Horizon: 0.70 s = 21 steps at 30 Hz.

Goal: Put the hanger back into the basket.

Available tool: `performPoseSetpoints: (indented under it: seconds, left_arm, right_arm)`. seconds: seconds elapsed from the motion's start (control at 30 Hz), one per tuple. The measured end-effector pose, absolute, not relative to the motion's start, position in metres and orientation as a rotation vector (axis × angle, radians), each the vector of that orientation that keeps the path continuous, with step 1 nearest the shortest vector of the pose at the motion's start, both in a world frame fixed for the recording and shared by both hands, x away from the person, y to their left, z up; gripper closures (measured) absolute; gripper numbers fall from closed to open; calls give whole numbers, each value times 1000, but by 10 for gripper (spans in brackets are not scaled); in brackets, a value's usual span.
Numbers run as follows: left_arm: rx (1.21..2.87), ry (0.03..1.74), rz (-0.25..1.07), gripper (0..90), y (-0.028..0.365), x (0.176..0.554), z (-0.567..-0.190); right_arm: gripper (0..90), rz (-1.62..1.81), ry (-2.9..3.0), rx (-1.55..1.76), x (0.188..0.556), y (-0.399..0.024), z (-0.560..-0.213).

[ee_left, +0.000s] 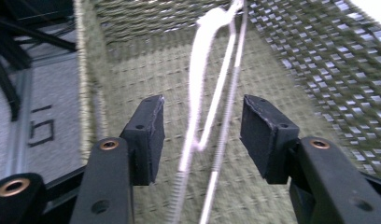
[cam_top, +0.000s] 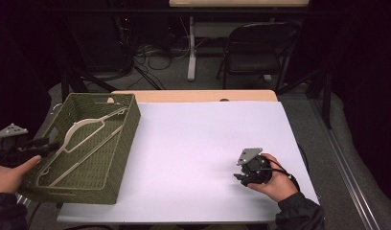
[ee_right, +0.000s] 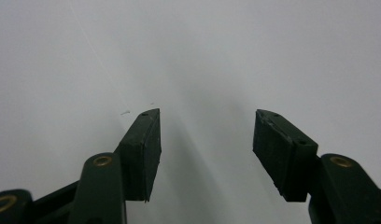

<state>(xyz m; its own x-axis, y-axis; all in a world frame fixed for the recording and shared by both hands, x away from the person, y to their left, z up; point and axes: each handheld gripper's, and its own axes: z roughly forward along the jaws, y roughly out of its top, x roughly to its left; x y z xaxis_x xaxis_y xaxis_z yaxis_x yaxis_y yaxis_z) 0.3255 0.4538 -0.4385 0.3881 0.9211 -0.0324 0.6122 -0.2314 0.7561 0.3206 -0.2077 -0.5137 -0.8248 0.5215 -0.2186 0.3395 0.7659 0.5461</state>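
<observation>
While the high view looks down on the whole white table (cam_top: 203, 143), a green woven basket (cam_top: 121, 143) is seen at the left of the frame, hanging a little over the table's left edge. A pale hanger (cam_top: 83, 143) is laid inside the basket. Its long side runs from the lower left of the frame up toward the upper right, and its hook end (cam_top: 114, 112) is pointed at the basket's far right corner.

The left gripper (cam_top: 47, 145) is held in the left hand (cam_top: 9, 172) at the left edge of the frame, just at the basket's left wall. Its jaws are hard to make out from above. In the left gripper view, the left gripper (ee_left: 202, 128) is shown with its jaws spread wide apart and nothing between the pads. The basket's woven floor (ee_left: 160, 70) and the hanger (ee_left: 202, 79) are seen past the jaws, blurred. The hanger's thin bars are seen running from the bottom of the frame up to the top, right between the two jaws.

The right gripper (cam_top: 241, 178) is held in the right hand (cam_top: 275, 182) at the lower right of the high view, low over the bare table, well apart from the basket. In the right gripper view, the right gripper (ee_right: 207, 140) is shown with its jaws wide open too, and only the plain white table (ee_right: 188, 56) is seen beyond them.

A dark folding chair (cam_top: 260, 48) is seen past the table at the top of the high view.
</observation>
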Motion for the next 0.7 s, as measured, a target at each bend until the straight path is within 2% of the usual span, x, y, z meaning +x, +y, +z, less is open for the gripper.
performPoseSetpoints:
  seconds: [0.33, 0.6, 0.7]
  left_arm:
    - [1906, 1249, 567, 442, 419, 295, -419]
    - [1874, 1112, 494, 442, 357, 261, -415]
    - [1932, 1043, 450, 442, 329, 256, -425]
  right_arm:
    - [403, 721, 2590, 680, 314, -213, -505]
    - [394, 759, 2569, 708, 300, -219, -503]
    - [391, 767, 2562, 727, 295, -225, -504]
